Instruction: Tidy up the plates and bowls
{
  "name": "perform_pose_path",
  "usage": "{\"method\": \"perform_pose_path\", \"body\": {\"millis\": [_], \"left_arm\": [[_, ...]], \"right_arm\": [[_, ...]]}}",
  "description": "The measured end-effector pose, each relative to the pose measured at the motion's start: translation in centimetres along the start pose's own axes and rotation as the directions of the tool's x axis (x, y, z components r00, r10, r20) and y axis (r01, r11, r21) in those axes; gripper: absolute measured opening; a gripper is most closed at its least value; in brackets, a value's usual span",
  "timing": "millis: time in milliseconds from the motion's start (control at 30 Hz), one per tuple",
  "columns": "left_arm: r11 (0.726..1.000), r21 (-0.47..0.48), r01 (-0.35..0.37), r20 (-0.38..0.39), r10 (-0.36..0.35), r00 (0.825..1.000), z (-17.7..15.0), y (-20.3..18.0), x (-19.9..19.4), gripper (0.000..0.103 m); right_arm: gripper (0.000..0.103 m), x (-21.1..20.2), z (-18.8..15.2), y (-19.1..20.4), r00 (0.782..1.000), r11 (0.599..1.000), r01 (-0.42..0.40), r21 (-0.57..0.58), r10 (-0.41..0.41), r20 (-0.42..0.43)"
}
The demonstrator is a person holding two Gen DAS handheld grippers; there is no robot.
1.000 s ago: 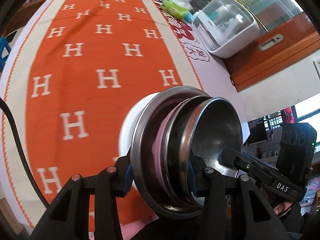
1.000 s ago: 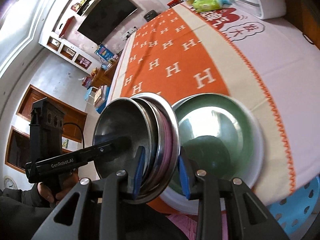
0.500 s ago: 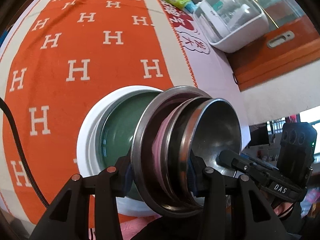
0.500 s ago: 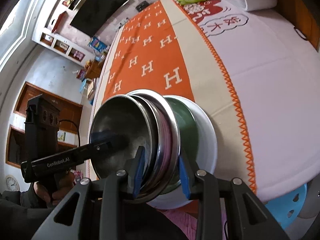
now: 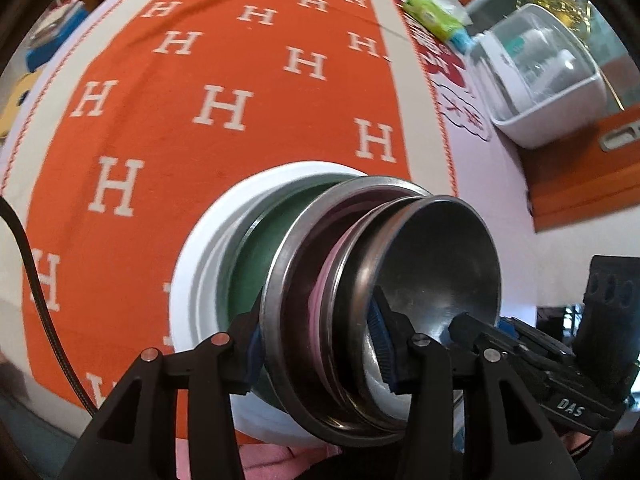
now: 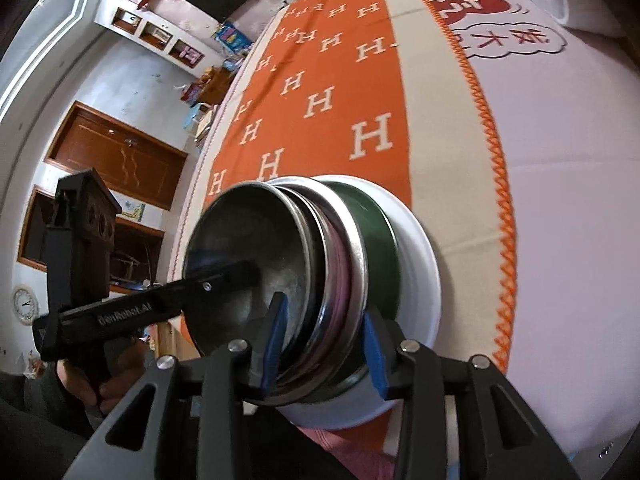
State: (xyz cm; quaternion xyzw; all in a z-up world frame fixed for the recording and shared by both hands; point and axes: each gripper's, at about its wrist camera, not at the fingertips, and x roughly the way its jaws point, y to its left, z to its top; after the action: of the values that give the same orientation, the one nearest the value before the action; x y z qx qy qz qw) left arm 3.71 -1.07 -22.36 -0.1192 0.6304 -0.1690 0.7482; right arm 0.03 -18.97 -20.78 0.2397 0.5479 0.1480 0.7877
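A nested stack of steel bowls (image 5: pixel 432 264) with a pink bowl (image 5: pixel 324 280) in it sits down into a green bowl (image 5: pixel 256 248) on a white plate (image 5: pixel 208 248), near the table's front edge. My left gripper (image 5: pixel 320 352) is shut on the stack's rims, one pad outside and one inside the top bowl. At the opposite rim my right gripper (image 6: pixel 324 344) is opening: its left pad is inside the top steel bowl (image 6: pixel 248 248) and its right pad stands off the stack beside the green bowl (image 6: pixel 376 248). Each gripper shows in the other's view.
An orange cloth with white H marks (image 5: pixel 224 108) covers the table. A white lidded container (image 5: pixel 536 80) and a green packet (image 5: pixel 432 16) stand at the far right. A black cable (image 5: pixel 36 280) runs down the left. The table edge lies just below the plate (image 6: pixel 416 264).
Both grippers have carried the stack forward and down into the green bowl on the white plate. The right gripper's jaws have spread, and its right pad has come off the stack.
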Motion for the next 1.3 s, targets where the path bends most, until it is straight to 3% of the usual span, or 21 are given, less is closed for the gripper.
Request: {"method": "perform_pose_path", "body": {"millis": [200, 367, 600, 800, 967, 1100, 1300], "left_arm": [[0.994, -0.045, -0.104, 0.063, 0.106, 0.992, 0.3, -0.2, -1.0, 0.048], [0.991, -0.071, -0.117, 0.139, 0.126, 0.982, 0.4, 0.0, -3.6, 0.053], [0.978, 0.023, -0.207, 0.254, 0.195, 0.947, 0.4, -1.8, -7.5, 0.064], [0.969, 0.079, -0.234, 0.292, 0.202, 0.935, -0.9, -2.8, -10.3, 0.072], [0.966, 0.113, -0.232, 0.306, 0.188, 0.933, -2.5, -2.9, -12.3, 0.076], [0.959, 0.136, -0.25, 0.336, 0.193, 0.922, -4.1, -2.7, -14.2, 0.083], [0.952, 0.159, -0.262, 0.385, 0.184, 0.904, -6.9, -2.2, -17.0, 0.091]], "right_arm": [[0.039, 0.4, 1.5, 0.4, 1.0, 0.999, -0.015, -0.046, 0.014, -0.013], [0.044, -0.8, 2.2, 1.3, 1.0, 0.996, 0.009, -0.088, -0.007, 0.028], [0.048, -3.1, 2.1, 2.7, 0.992, 0.992, 0.069, -0.103, -0.058, 0.108], [0.051, -5.0, 0.9, 4.8, 0.985, 0.986, 0.11, -0.127, -0.09, 0.147], [0.066, -6.9, -1.0, 7.4, 0.972, 0.972, 0.168, -0.164, -0.135, 0.193], [0.081, -8.2, -2.7, 9.6, 0.959, 0.957, 0.217, -0.192, -0.172, 0.227], [0.095, -9.6, -6.4, 13.0, 0.922, 0.921, 0.321, -0.222, -0.251, 0.294]]}}
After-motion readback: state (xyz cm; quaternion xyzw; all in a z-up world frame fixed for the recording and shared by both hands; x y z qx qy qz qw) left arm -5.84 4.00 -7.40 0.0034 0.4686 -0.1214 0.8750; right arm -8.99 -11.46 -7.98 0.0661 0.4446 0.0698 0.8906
